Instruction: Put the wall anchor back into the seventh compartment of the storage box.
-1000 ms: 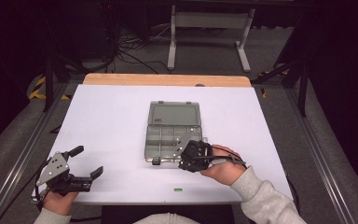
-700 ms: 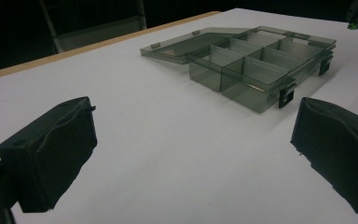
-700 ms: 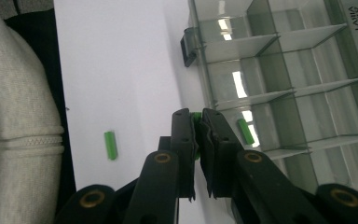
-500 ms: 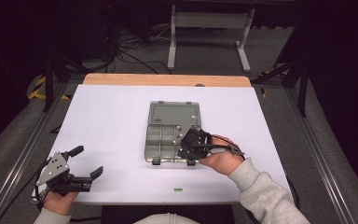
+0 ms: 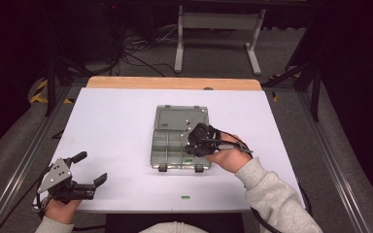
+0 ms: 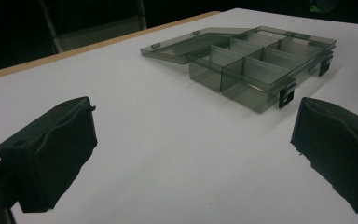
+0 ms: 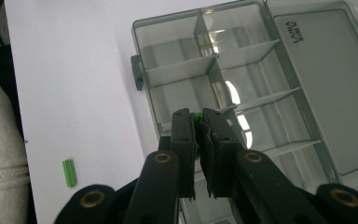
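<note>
Setting: dark room with cables and a metal stand on the floor beyond; a white worktop (image 5: 116,121) with a wooden strip along its far edge.
Item in hand: small green piece (image 7: 196,116), pinched between the pads of the right tool (image 7: 198,122); a sliver of green shows at the tips, the rest is hidden by the pads.
Location of item: over the organiser box (image 5: 179,141), above a compartment near the middle of its tray, as the right tool's view reads it; not yet let go.
Right tool: jaws pressed together on the green piece, held by the right hand (image 5: 226,155) over the box's right side in the high view.
Organiser box: smoky clear plastic, lid (image 7: 324,79) laid fully open and flat on the far side, two dark latches on the near edge; dividers make several compartments.
Box contents: compartments that can be read look empty; a bright glare sits on one floor.
Second green piece (image 7: 69,172): lies loose on the worktop near the front edge, well apart from the box.
Left tool (image 5: 88,167): jaws spread wide, nothing between them, resting at the worktop's front left corner, well apart from the box.
Done, by judgement: box opened; one piece picked up and brought over the tray.
Left, by judgement: release this piece into a compartment, fetch the loose piece, perhaps close the lid.
</note>
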Action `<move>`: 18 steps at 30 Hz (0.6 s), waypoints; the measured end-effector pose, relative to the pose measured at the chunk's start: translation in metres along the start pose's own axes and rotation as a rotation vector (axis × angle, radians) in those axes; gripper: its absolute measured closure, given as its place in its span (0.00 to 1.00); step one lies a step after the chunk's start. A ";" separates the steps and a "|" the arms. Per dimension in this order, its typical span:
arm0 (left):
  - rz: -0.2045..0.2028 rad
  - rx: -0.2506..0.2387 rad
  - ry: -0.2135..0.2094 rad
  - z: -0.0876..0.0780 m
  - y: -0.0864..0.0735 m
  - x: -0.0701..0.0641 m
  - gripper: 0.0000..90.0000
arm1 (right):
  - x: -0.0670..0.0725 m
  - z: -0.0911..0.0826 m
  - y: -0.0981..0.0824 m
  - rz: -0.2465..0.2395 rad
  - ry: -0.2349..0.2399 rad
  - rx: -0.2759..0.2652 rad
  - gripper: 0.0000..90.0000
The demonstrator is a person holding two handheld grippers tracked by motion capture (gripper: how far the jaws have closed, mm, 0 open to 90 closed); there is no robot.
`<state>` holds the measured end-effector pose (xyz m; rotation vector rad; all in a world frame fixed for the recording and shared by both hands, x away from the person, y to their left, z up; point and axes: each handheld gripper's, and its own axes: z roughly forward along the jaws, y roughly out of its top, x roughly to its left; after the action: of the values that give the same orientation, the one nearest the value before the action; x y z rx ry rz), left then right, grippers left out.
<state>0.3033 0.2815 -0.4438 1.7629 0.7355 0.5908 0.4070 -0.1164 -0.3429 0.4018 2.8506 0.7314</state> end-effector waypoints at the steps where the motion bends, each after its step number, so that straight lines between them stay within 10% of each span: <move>1: 0.001 0.002 -0.001 0.000 0.000 0.000 0.01 | -0.001 -0.001 0.000 0.006 -0.002 -0.001 0.93; 18: -0.002 -0.002 0.001 0.000 0.000 0.000 0.01 | -0.023 0.018 0.007 0.033 -0.031 0.045 0.93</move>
<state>0.3034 0.2821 -0.4441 1.7599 0.7367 0.5906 0.4346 -0.1093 -0.3529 0.4641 2.8420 0.6613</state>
